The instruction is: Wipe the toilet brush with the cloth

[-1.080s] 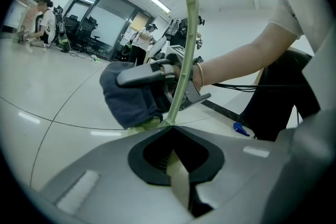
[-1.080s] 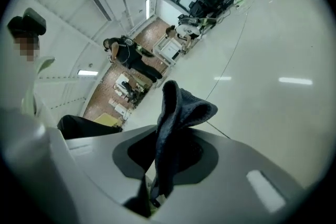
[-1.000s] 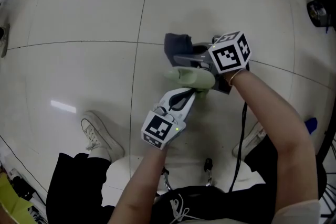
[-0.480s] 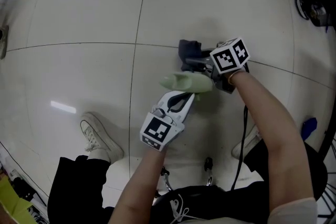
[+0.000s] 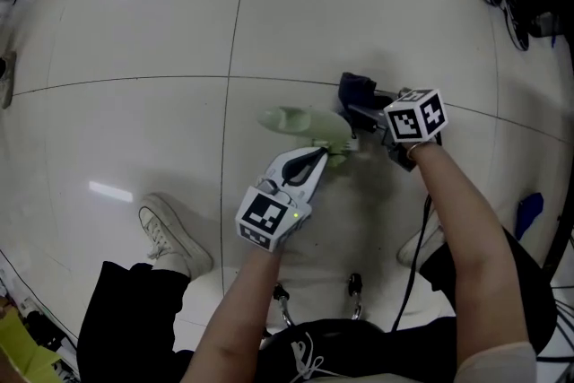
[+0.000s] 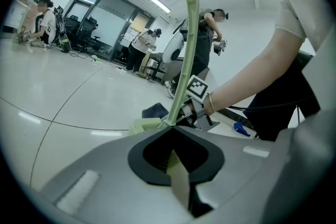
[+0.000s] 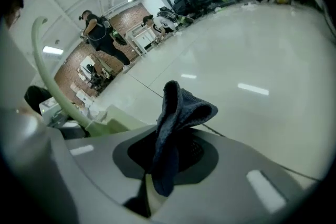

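Toilet brush, pale green plastic (image 5: 305,126), down at glossy white floor (image 5: 134,103), handle pinched in left tongs (image 5: 314,159). Right tongs (image 5: 366,114) clamp dark blue cloth (image 5: 356,89) just beside it. Wiping looks mid-course; remaining surface unclear.

Your head camera looks steeply down onto the floor (image 5: 134,31), taking in both your forearms, the left gripper (image 5: 314,161) and the right gripper (image 5: 363,115) close below you. The left gripper's camera sits low and faces out across the room, very near the toilet brush (image 6: 188,34), with the right gripper just beyond it. The right gripper's camera looks past the cloth (image 7: 176,113) close in front of it, out over the floor, and catches the same brush handle at its left edge.
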